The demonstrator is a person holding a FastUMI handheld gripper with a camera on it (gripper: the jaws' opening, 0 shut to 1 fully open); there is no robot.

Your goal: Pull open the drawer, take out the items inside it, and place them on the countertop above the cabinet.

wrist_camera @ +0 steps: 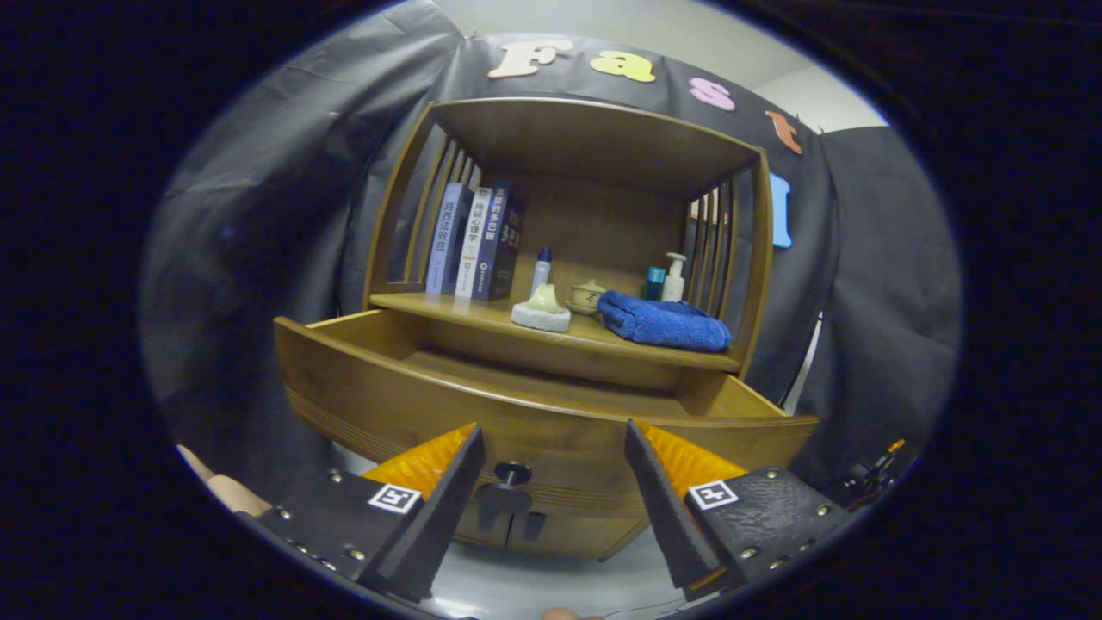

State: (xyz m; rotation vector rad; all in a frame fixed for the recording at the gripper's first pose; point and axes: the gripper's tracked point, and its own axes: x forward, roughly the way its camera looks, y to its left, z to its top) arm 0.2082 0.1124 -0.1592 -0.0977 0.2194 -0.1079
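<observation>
Currently, as the gripper view has it:

Gripper: the gripper [551,448] hovers in front of the cabinet, its 2 fingers spread wide apart and holding nothing.

Fingers: the left finger [439,499] and the right finger [663,499] stand to either side of the knob, not touching it.

Drawer: the drawer [482,405] is pulled out toward the gripper, its curved wooden front just ahead of the fingertips; the part of its inside that can be seen is bare wood, and the near part is hidden behind the front panel.

Knob: a dark knob [511,473] sits on the drawer front, between the 2 fingers and nearer the left one.

Cabinet: the wooden cabinet [594,138] has slatted sides, an arched top and 1 open shelf above the drawer.

Countertop: the shelf [448,308] carries every loose thing in sight.

Books: 3 books [475,243] stand upright at the far left of the shelf.

Bottle: a small bottle with a blue cap [541,269] stands right of the books.

Sponge: a pale lump on a white sponge-like pad [541,311] lies near the shelf's front edge.

Pot: a small lidded pot [587,296] sits behind it.

Towel: a folded blue towel [663,322] lies at the right.

Pump bottle: a white pump bottle [674,277] and a teal container [654,282] stand behind the towel.

Hand: part of a hand [231,492] shows left of the left finger.
</observation>
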